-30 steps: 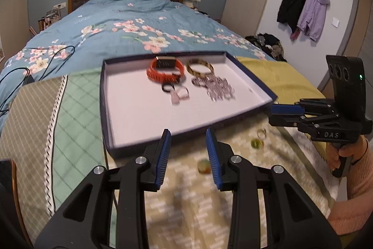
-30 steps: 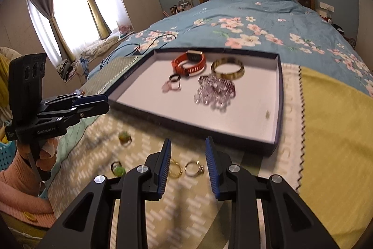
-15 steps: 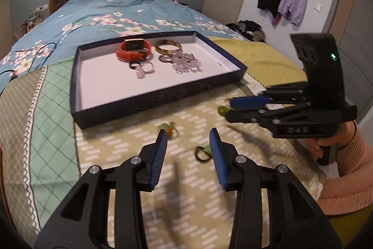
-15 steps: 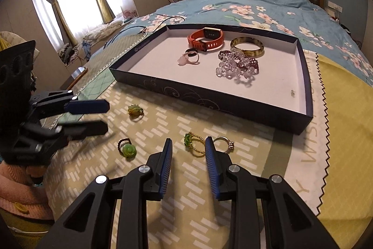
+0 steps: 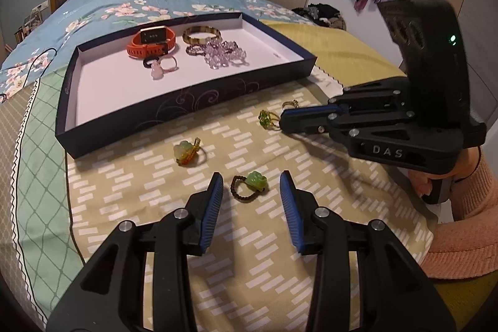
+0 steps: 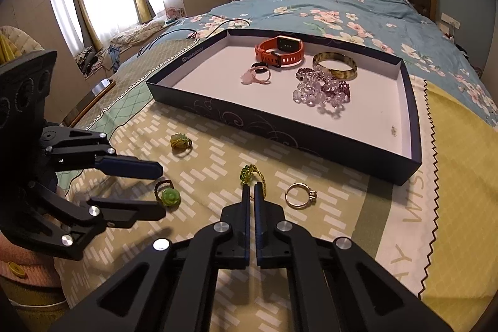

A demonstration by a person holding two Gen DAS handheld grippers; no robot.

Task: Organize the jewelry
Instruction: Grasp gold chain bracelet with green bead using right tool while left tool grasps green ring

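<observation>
A dark blue tray (image 5: 186, 101) (image 6: 280, 129) on the bed holds an orange watch (image 5: 152, 42), a bangle (image 5: 201, 35), bead bracelets (image 5: 222, 53) and a pink ring (image 5: 162, 67). Several rings lie on the cloth in front of it. My left gripper (image 5: 251, 185) (image 6: 157, 192) is open around a brown-beaded ring with a green flower (image 5: 250, 184) (image 6: 168, 195). My right gripper (image 6: 252, 189) (image 5: 281, 122) is shut on the gold band of a green-stone ring (image 6: 250, 173) (image 5: 268, 119).
A yellow-green flower ring (image 5: 186, 153) (image 6: 180, 141) lies near the tray's front wall. A gold ring with a small stone (image 6: 300, 195) (image 5: 291, 105) lies right of my right gripper. The patterned cloth (image 5: 218, 254) covers the bed's foot.
Both grippers moved down and closer to the rings on the cloth. My right gripper closed on the green-stone ring. My left gripper came around the green flower ring, still open.
</observation>
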